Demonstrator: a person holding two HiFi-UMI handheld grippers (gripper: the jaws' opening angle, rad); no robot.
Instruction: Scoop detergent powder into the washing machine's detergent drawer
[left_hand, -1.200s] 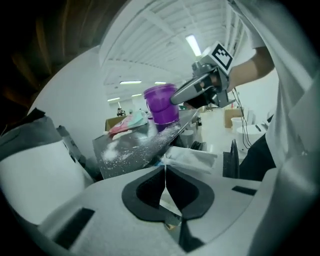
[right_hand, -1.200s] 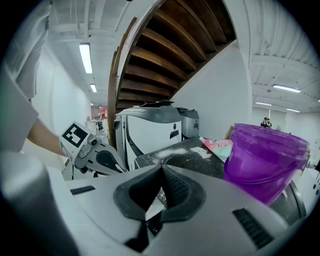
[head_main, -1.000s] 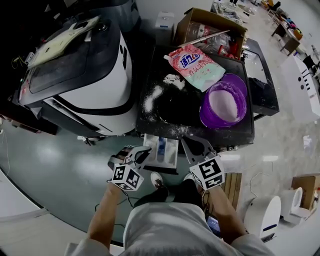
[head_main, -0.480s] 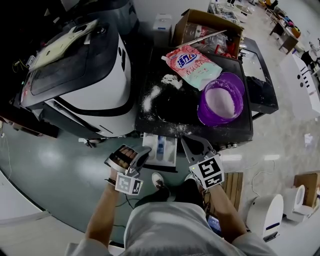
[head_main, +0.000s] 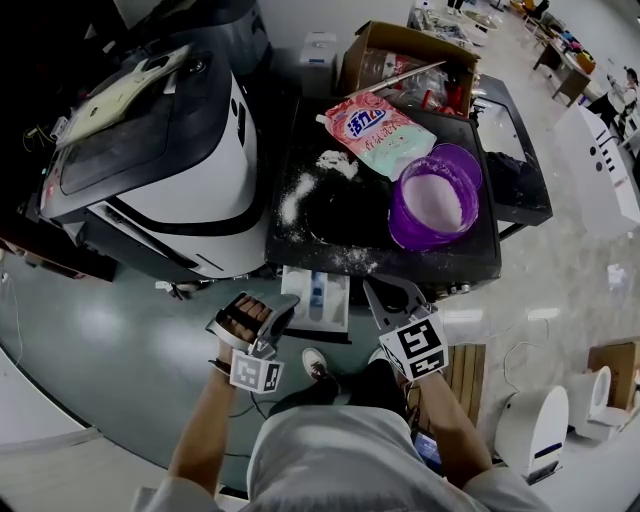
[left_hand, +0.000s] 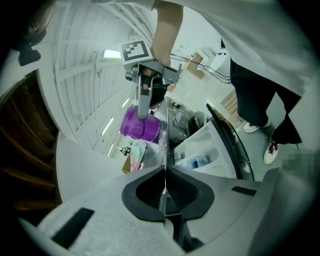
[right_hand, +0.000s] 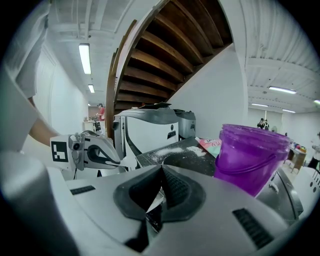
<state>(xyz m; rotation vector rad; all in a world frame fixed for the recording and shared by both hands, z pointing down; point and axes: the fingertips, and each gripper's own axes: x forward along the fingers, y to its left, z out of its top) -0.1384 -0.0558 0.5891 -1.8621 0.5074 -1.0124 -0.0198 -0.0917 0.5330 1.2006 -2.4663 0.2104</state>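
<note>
Left gripper (head_main: 280, 308): jaws shut, empty. Right gripper (head_main: 385, 298): jaws shut, empty too. Both sit low beside the open drawer (head_main: 318, 296). Powder is in the bucket (head_main: 470, 165) on the machine top, apart from the drawer. No scoop visible. Risks: powder drops on the carry over the edge, adding to the spill (head_main: 298, 195); a reach knocks the bucket; a gripper bumps the drawer shut.

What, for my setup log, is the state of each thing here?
White plastic detergent drawer: pulled open.
Purple plastic bucket: uncovered, white powder inside.
Pink detergent pouch: lying flat.
Left tool: shut, empty.
Right tool: shut, empty.
</note>
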